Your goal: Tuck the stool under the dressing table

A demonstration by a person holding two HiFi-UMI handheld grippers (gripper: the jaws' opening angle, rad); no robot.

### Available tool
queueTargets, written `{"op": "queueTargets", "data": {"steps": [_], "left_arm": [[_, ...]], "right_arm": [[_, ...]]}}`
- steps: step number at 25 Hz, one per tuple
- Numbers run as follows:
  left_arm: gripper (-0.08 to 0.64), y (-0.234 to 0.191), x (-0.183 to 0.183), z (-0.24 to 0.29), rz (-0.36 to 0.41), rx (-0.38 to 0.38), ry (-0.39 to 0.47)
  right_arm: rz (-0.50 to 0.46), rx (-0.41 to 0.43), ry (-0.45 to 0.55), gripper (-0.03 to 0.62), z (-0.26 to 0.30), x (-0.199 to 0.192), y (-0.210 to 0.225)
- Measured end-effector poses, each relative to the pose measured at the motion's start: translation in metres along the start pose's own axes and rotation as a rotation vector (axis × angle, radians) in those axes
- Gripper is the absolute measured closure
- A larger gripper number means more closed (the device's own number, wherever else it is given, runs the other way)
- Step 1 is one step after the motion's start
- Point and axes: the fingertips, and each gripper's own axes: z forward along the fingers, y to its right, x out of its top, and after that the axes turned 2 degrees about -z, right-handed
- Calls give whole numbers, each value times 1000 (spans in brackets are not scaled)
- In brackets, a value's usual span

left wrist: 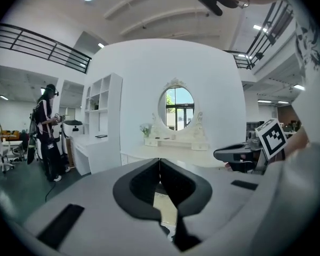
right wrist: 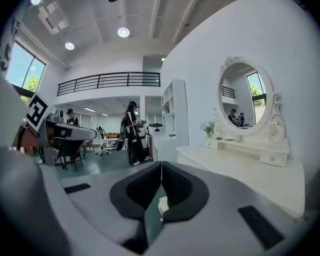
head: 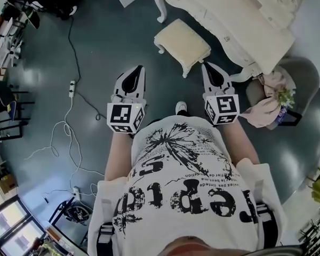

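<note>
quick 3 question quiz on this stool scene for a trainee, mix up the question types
1. True or false: the stool is already tucked under the dressing table.
2. Multiple choice: the jaws of the left hand-held gripper are (A) wide open, (B) shut with nothing between them, (C) shut on a cable.
3. Short answer: what shape is the mirror on the dressing table?

Key
1. False: it stands out on the floor in front of the table.
2. B
3. Oval
</note>
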Motion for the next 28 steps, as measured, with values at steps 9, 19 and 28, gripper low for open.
{"op": "queueTargets", "data": {"steps": [9,19,28], "left_arm": [[540,-14,-9,114,38,-108,-88],[540,-47,-53,275,87,-435,-189],[540,-94,-140,382,256,-787,-373]], "right_arm": [[48,-72,-80,574,54,-23,56],[197,-263,-224,574,158,-85,92],[380,-519,-366,574,261,-164,99]]}}
